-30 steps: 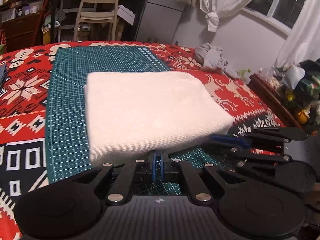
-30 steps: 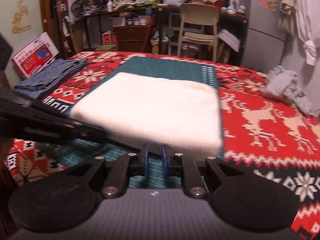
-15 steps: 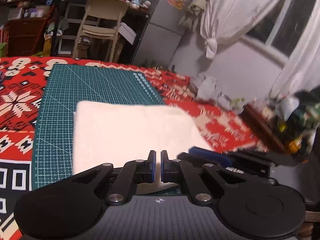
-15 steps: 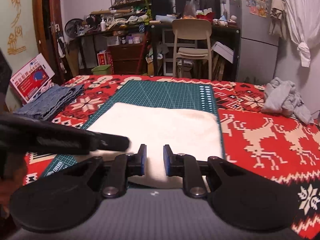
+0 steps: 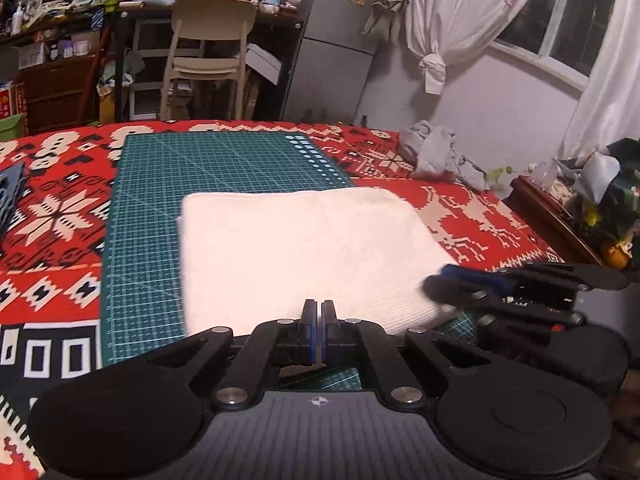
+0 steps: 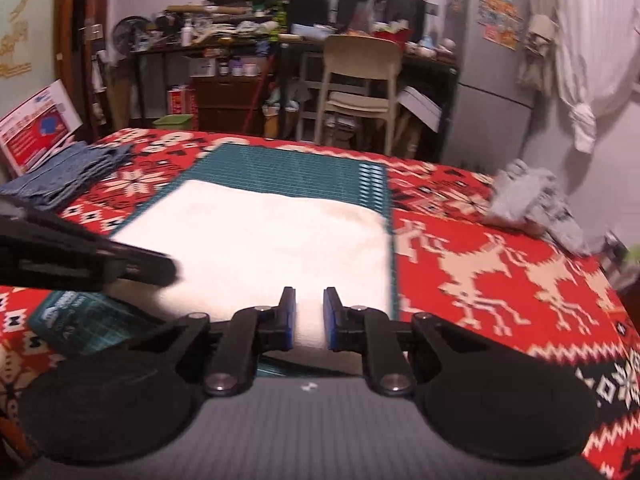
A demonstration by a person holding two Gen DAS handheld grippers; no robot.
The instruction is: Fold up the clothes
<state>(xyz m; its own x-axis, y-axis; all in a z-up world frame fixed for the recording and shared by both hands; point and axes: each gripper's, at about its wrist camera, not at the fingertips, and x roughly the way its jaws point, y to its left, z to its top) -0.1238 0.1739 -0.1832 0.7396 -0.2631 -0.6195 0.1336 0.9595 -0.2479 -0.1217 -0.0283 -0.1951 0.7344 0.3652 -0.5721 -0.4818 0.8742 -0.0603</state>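
At the far left of the right wrist view a red and white box (image 6: 38, 126) leans against the wall, and just in front of it a folded blue-grey garment (image 6: 66, 174) lies on the red patterned blanket (image 6: 500, 280). Next comes the green cutting mat (image 5: 144, 216), laid flat on the blanket, with the white folded cloth (image 5: 296, 256) resting on its right part as a neat rectangle; the cloth's right edge reaches the mat's right border. The left gripper (image 5: 318, 334) sits at the cloth's near edge, its blue-padded fingers (image 5: 309, 336) drawn almost together with only a thin slit between them and nothing pinched there. In the right wrist view that same gripper enters from the left as a dark blurred bar over the cloth's near left corner. The right gripper (image 6: 310, 320) is at the near edge too, further right, its blue pads parted by a narrow gap through which the white cloth shows; whether the pads touch the fabric cannot be told. In the left wrist view it reaches in from the right over the cloth's near right corner. Further right on the blanket, well apart from the mat, a crumpled grey garment (image 6: 532, 204) lies in a heap. Behind the bed stands a beige chair (image 5: 208, 52).
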